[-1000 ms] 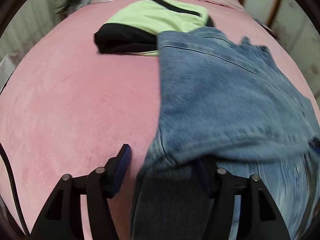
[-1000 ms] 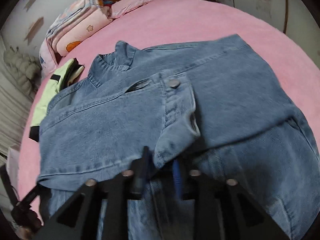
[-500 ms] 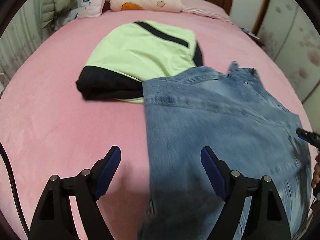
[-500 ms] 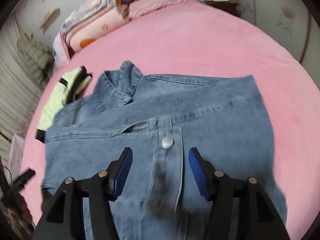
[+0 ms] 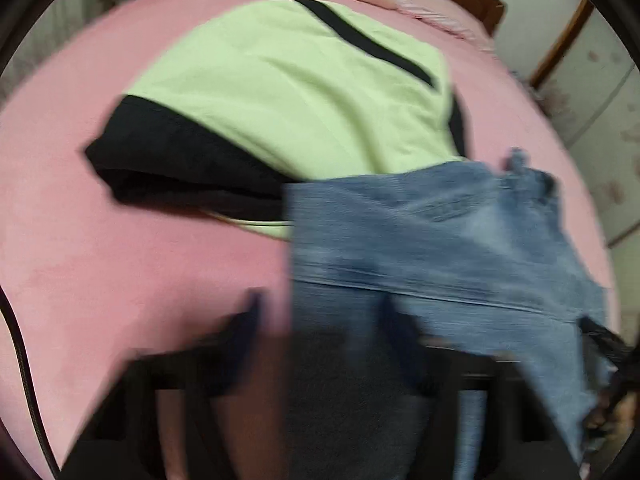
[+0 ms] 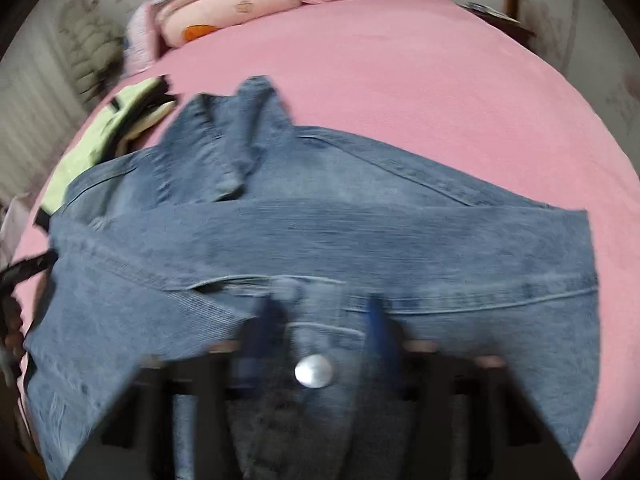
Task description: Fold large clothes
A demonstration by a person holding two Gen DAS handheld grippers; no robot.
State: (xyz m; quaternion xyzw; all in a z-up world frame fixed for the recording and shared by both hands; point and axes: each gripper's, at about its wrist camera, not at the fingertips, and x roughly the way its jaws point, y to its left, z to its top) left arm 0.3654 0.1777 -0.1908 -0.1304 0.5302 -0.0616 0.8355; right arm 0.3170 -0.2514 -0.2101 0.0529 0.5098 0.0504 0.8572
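A blue denim jacket [image 6: 360, 240] lies partly folded on the pink bed, collar toward the pillows; it also shows in the left wrist view [image 5: 440, 240]. My right gripper [image 6: 320, 316] is open, its blue-padded fingers straddling a cuff with a metal button [image 6: 313, 371] at the jacket's near edge. My left gripper [image 5: 324, 320] is open and blurred, straddling the jacket's left edge. Neither holds cloth.
A folded lime-green and black garment [image 5: 300, 92] lies just beyond the jacket's left side, also in the right wrist view [image 6: 104, 132]. Pillows and folded bedding [image 6: 224, 8] sit at the headboard. The pink bedspread [image 6: 440, 100] stretches right of the jacket.
Both grippers let go of the denim and opened about a second ago. They have since moved forward and lower over the jacket, and the views are blurred with motion.
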